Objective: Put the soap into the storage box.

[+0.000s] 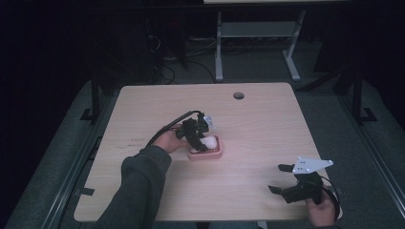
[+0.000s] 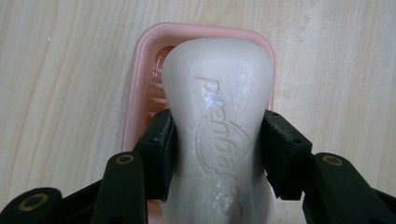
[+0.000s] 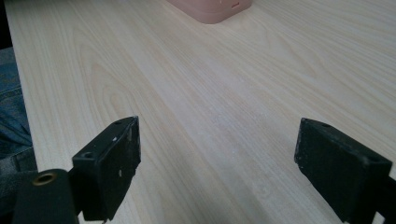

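Note:
A white bar of soap (image 2: 217,121) with raised lettering is held over a pink soap dish (image 2: 140,93). My left gripper (image 2: 217,154) is shut on the soap, its black jaws pressing both sides. From above, that gripper (image 1: 203,138) sits over the pink soap dish (image 1: 215,153) near the table's middle, with the soap (image 1: 210,142) at the dish. My right gripper (image 1: 282,179) stands open near the table's front right corner, nothing between its jaws. In the right gripper view the gripper (image 3: 217,154) looks across bare wood toward the dish (image 3: 210,9) at the top edge.
The wooden table (image 1: 267,129) has a round cable hole (image 1: 238,95) at the back. Beyond it stands a white desk frame (image 1: 258,33) on a dark floor. A sleeve (image 1: 138,186) reaches in from the front left.

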`<state>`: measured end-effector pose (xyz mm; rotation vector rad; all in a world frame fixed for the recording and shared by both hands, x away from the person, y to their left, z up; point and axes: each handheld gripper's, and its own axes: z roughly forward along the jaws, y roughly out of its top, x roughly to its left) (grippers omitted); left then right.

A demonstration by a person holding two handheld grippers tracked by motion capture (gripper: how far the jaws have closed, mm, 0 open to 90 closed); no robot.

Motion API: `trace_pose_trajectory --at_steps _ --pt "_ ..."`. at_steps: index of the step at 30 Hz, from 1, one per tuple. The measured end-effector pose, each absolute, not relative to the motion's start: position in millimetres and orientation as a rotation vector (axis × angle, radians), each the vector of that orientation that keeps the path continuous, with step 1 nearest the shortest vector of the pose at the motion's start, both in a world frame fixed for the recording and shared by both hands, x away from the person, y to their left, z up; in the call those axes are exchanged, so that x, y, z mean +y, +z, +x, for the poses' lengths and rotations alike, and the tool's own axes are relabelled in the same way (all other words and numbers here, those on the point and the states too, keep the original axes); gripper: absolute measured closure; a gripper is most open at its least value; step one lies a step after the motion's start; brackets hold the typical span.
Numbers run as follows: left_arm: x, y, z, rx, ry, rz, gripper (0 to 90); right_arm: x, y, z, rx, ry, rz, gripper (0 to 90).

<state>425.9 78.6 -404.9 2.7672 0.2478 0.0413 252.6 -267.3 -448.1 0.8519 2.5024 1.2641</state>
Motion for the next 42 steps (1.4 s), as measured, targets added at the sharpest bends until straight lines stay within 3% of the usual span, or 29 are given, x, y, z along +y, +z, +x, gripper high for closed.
trace_pose_trajectory --at_steps 34,42 --pt "69 -419 435 0.262 0.038 2.816 49.4 -266 -449 252 2.509 1.261 0.854 14.2" --pt "69 -418 432 0.269 0.044 2.822 45.9 -266 -449 252 2.514 1.257 0.851 14.2"
